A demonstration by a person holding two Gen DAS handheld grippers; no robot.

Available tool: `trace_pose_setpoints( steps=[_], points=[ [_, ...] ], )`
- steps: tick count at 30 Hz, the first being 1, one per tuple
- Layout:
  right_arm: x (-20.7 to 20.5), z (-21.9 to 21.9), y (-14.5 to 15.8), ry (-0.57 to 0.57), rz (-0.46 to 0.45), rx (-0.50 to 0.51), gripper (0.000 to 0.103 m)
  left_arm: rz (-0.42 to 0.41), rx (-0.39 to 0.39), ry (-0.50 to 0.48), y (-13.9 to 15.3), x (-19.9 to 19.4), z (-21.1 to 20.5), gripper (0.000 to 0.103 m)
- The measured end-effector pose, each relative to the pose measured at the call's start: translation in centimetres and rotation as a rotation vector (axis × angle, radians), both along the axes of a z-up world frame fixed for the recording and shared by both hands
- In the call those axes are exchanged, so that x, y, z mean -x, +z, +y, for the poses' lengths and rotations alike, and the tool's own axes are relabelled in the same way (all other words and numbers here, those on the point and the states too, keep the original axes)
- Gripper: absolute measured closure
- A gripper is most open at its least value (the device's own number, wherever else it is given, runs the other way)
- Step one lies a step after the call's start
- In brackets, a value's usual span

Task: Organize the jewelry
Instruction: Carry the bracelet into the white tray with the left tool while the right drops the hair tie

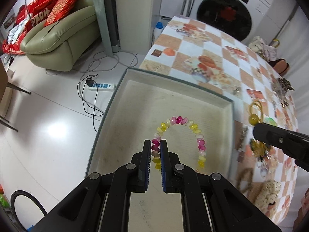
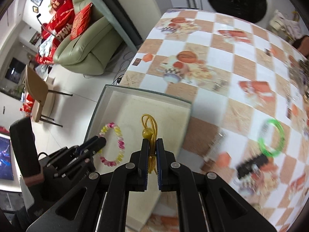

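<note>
The tray (image 1: 123, 89) floor lay bare ahead of the bracelet (image 1: 179, 120), hemmed by raised walls. Right of it, clutter (image 1: 258, 150) crowded the table (image 1: 193, 36), whose far half stayed open.

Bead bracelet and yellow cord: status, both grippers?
Left gripper shut on bead bracelet, inside the tray. Right gripper shut on yellow cord, over the tray. Green ring still out on the table. Nothing blocking.

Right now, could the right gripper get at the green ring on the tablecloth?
Probably not yet: the right gripper is shut on the yellow cord above the tray. The green ring lies unobstructed on the tablecloth.
</note>
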State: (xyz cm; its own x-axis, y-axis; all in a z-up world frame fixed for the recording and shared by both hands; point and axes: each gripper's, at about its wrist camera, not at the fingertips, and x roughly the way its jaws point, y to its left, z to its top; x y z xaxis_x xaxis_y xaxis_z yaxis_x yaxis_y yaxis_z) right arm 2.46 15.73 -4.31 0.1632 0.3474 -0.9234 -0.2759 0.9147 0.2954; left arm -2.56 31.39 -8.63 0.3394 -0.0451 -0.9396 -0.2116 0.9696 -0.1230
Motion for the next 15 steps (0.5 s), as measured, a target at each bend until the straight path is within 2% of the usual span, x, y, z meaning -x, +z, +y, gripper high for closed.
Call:
trace_pose_setpoints(
  steps=[8, 15],
  points=[
    [-2.7, 1.6, -5.0, -0.028, 0.084, 0.016, 0.096, 0.047, -0.033, 0.019, -3.5, -1.9, 0.7, 0.089],
    [-3.2, 1.6, -8.0, -0.039, 0.134, 0.039, 0.094, 0.065, -0.088, 0.002, -4.7, -2.4, 0.3, 0.089]
  ],
)
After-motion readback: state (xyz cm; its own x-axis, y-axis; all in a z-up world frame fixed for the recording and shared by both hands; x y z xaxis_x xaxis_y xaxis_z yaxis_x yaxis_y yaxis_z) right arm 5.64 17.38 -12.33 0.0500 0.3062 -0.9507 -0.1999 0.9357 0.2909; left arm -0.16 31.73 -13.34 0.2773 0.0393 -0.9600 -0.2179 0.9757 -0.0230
